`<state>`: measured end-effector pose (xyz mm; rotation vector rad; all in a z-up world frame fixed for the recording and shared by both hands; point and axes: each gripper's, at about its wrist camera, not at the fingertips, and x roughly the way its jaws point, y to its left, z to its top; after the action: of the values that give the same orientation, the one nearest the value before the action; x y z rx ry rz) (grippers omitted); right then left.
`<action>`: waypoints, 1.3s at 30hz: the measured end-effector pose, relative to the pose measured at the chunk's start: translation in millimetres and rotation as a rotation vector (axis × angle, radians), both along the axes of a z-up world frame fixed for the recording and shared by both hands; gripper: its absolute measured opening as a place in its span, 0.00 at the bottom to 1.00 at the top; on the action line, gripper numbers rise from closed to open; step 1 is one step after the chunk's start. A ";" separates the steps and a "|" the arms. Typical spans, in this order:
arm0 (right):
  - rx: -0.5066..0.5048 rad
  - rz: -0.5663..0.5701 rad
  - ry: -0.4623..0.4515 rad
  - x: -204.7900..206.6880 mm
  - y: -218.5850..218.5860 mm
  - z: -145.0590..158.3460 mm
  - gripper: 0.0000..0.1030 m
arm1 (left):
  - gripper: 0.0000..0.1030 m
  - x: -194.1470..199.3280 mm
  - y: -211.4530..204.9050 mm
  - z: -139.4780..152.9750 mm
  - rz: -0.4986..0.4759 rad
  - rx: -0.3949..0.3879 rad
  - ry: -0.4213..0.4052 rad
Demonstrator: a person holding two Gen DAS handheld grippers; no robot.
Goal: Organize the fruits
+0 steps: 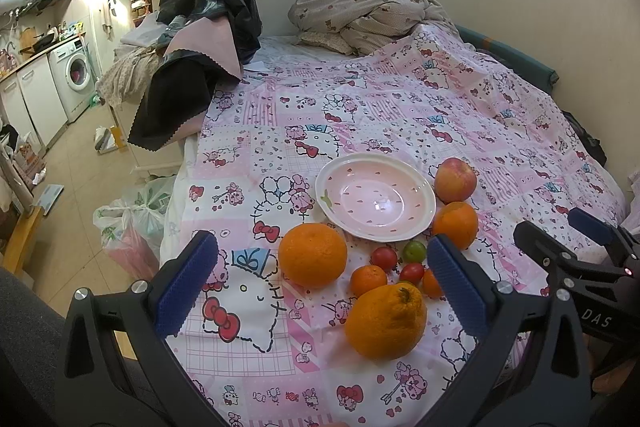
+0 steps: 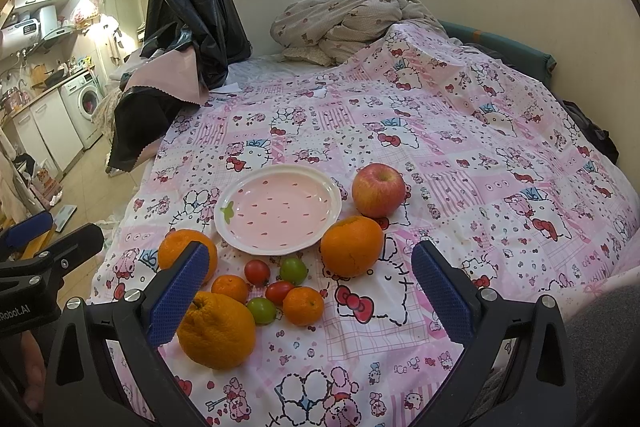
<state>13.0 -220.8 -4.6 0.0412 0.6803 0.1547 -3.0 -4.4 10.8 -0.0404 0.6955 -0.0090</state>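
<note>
Right now both hand-held grippers, left (image 1: 320, 291) and right (image 2: 310, 291), hover spread apart and holding nothing over the bed (image 2: 480, 131), where loose fruit rings the bare plate (image 2: 278, 209) from its 2 to 8 o'clock, likely awaiting loading.

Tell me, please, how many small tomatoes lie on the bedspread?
4: red and green nearest the plate, red and green nearer the cameras. None seems hidden.
</note>
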 end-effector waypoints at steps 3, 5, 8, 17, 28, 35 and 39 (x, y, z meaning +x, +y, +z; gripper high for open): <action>0.000 0.000 0.000 0.0 -0.1 -0.1 1.00 | 1.00 0.3 -0.6 0.4 0.000 0.001 0.000; 0.000 0.000 -0.001 -0.1 0.1 0.0 1.00 | 1.00 0.2 -0.1 0.2 0.000 0.000 0.000; -0.001 0.001 -0.001 -0.2 0.2 0.1 1.00 | 1.00 0.0 0.1 0.1 0.001 0.000 -0.001; 0.001 0.000 0.000 0.1 0.2 0.2 1.00 | 1.00 0.4 -0.1 0.4 0.002 -0.001 -0.002; 0.001 0.000 0.001 -0.1 -0.7 -1.0 1.00 | 1.00 -0.7 1.8 -0.4 0.003 -0.004 0.003; 0.127 0.011 0.121 27.3 -18.9 15.0 1.00 | 1.00 28.6 28.5 -3.4 0.023 -0.094 0.197; 0.168 -0.010 0.188 57.4 -34.0 18.4 1.00 | 1.00 59.6 40.0 -10.5 0.049 -0.096 0.326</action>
<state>70.4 -254.8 13.8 0.2221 0.8529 0.1996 56.6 35.6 0.3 -0.1541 1.0199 0.0115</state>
